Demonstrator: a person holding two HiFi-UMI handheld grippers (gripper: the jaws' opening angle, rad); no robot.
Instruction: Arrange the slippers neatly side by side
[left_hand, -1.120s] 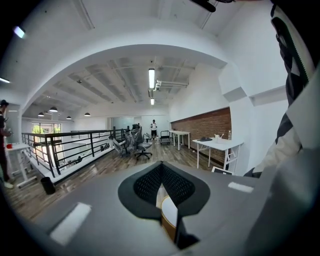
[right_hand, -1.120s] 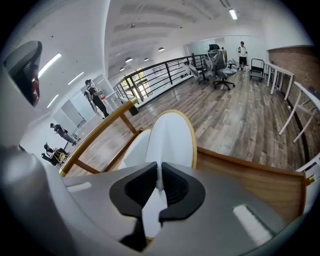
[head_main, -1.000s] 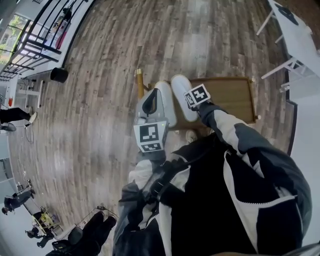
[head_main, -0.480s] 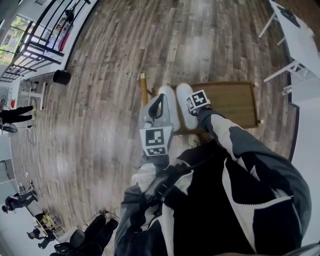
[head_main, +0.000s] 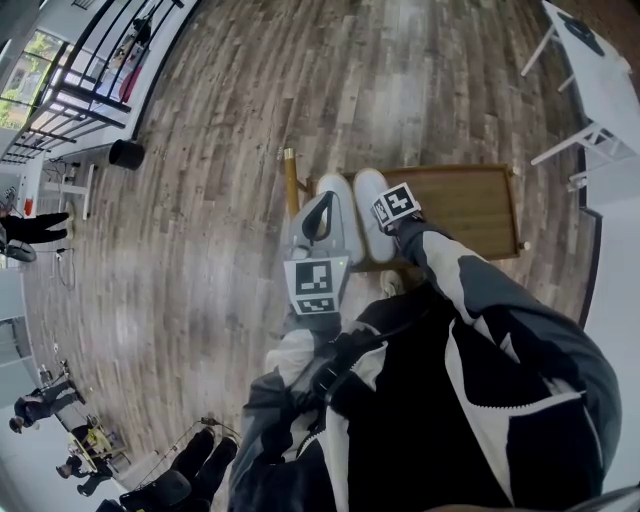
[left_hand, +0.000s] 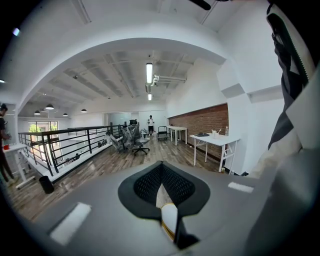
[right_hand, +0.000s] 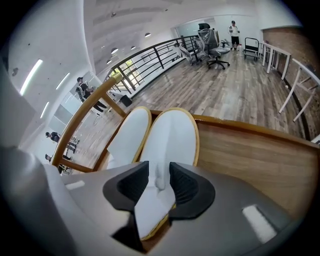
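Two white slippers with tan rims lie side by side, toes away from me, on a low wooden table (head_main: 460, 200). In the right gripper view the left slipper (right_hand: 131, 135) touches the right slipper (right_hand: 172, 137). My right gripper (right_hand: 159, 182) has just been opening its jaws; a raised fold of the right slipper's upper stands between the parted pads. From above, that gripper (head_main: 390, 212) hides the heel of the right slipper (head_main: 370, 195). My left gripper (left_hand: 162, 187) is shut on a white, tan-rimmed edge of the left slipper (head_main: 343, 200).
A curved wooden rail (right_hand: 80, 125) rises at the table's left end. A white folding table (head_main: 600, 80) stands to the far right, with a black bin (head_main: 125, 153) and a railing (head_main: 90, 80) to the left. People stand far off at the left.
My right gripper has come down a little onto the right slipper. The left gripper has stayed over the left slipper.
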